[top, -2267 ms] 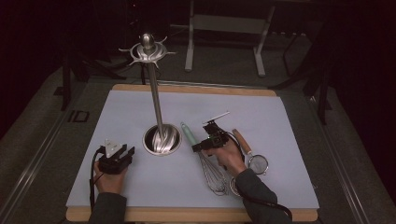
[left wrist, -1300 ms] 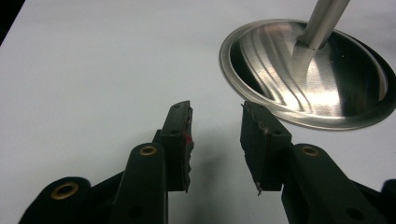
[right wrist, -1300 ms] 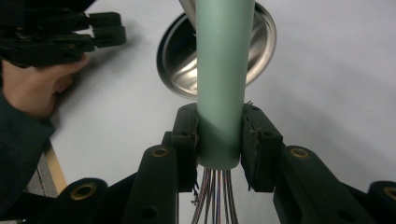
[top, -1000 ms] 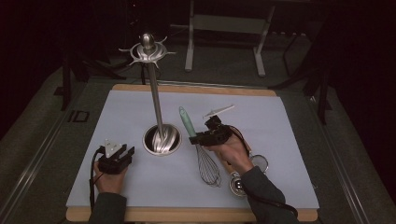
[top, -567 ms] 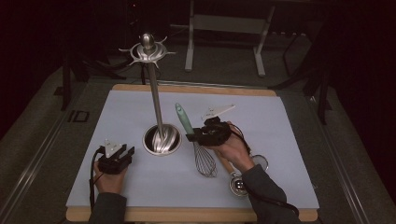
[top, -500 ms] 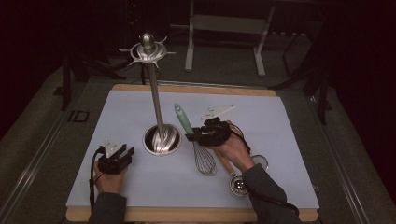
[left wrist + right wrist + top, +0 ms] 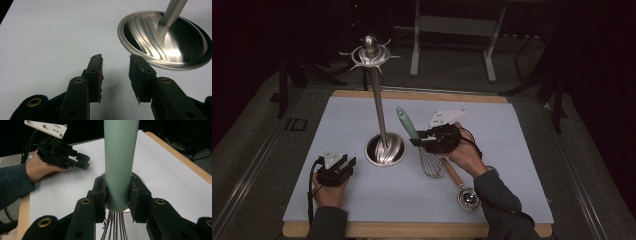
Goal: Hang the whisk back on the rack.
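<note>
My right gripper (image 7: 416, 141) is shut on the pale green handle of a whisk (image 7: 406, 123), holding it tilted with the wire head (image 7: 431, 163) low near the mat. The green handle (image 7: 121, 162) rises between the closed jaws, wires below. A steel utensil stand (image 7: 377, 102) has a round base (image 7: 385, 149) and a hooked crown on top; it stands just left of the whisk. My left gripper (image 7: 346, 163) rests open on the mat, front left. Its pads (image 7: 97, 72) hold nothing, and the stand's base (image 7: 167, 42) lies just ahead.
A scoop with a wooden handle (image 7: 459, 184) lies on the pale mat (image 7: 492, 125) by the right forearm. The mat covers a wooden board (image 7: 412, 94). In the right gripper view the left hand's gripper (image 7: 62, 152) sits across the mat. Dark floor and table legs lie beyond.
The right gripper has lifted the whisk off the mat and carried it left, tipping the handle upward toward the stand. The left gripper has stayed put.
</note>
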{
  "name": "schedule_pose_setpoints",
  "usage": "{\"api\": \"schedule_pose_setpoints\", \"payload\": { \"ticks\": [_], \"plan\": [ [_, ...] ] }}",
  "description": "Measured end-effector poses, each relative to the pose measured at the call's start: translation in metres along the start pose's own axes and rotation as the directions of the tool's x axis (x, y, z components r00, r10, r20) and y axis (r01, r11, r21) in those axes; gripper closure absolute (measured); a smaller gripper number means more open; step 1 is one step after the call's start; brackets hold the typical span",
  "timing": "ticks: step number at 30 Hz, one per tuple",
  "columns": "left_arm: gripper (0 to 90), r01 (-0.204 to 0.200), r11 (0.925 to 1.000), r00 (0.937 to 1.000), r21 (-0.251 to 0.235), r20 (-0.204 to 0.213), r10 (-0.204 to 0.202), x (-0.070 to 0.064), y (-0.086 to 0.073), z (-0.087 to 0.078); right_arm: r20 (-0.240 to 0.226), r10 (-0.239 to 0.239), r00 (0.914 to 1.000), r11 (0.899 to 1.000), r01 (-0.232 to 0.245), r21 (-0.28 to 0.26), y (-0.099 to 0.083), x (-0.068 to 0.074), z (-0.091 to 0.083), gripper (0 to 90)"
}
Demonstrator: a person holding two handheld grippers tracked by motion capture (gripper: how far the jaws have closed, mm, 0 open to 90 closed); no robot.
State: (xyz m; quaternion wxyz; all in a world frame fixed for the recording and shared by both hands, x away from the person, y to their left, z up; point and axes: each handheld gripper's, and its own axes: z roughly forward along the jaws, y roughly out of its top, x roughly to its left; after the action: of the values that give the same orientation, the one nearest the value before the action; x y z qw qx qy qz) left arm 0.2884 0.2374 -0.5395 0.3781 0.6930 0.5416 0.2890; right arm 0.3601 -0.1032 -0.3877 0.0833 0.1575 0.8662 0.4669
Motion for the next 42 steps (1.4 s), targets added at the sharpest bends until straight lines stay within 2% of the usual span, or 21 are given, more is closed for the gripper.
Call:
{"api": "schedule_pose_setpoints", "payload": {
  "ticks": [7, 10, 15, 28, 42],
  "plan": [
    [63.7, 0.000, 1.0000, 1.0000, 0.000, 0.000, 0.000, 0.000, 0.000, 0.000, 0.006, -0.048, 0.9988, 0.999, 0.048, 0.009, 0.006, -0.003, -0.002, 69.2],
    [63.6, -0.001, 1.0000, 1.0000, 0.000, 0.000, 0.001, 0.000, 0.000, 0.000, -0.008, -0.067, 0.9977, 0.998, 0.067, -0.018, 0.009, -0.004, -0.004, 69.2],
    [63.6, -0.001, 1.0000, 1.0000, 0.000, -0.001, 0.001, 0.000, 0.000, 0.000, -0.011, -0.082, 0.9965, 0.996, 0.082, -0.034, 0.011, -0.006, -0.006, 69.2],
    [63.6, 0.002, 1.0000, 1.0000, -0.003, -0.004, -0.002, 0.000, 0.000, 0.000, 0.012, -0.107, 0.9942, 0.991, 0.108, -0.085, 0.035, -0.005, -0.023, 69.2],
    [63.6, 0.003, 1.0000, 1.0000, -0.003, -0.003, -0.003, 0.000, 0.000, 0.000, 0.028, -0.152, 0.9880, 0.978, 0.154, -0.138, 0.064, 0.002, -0.037, 69.2]
  ]
}}
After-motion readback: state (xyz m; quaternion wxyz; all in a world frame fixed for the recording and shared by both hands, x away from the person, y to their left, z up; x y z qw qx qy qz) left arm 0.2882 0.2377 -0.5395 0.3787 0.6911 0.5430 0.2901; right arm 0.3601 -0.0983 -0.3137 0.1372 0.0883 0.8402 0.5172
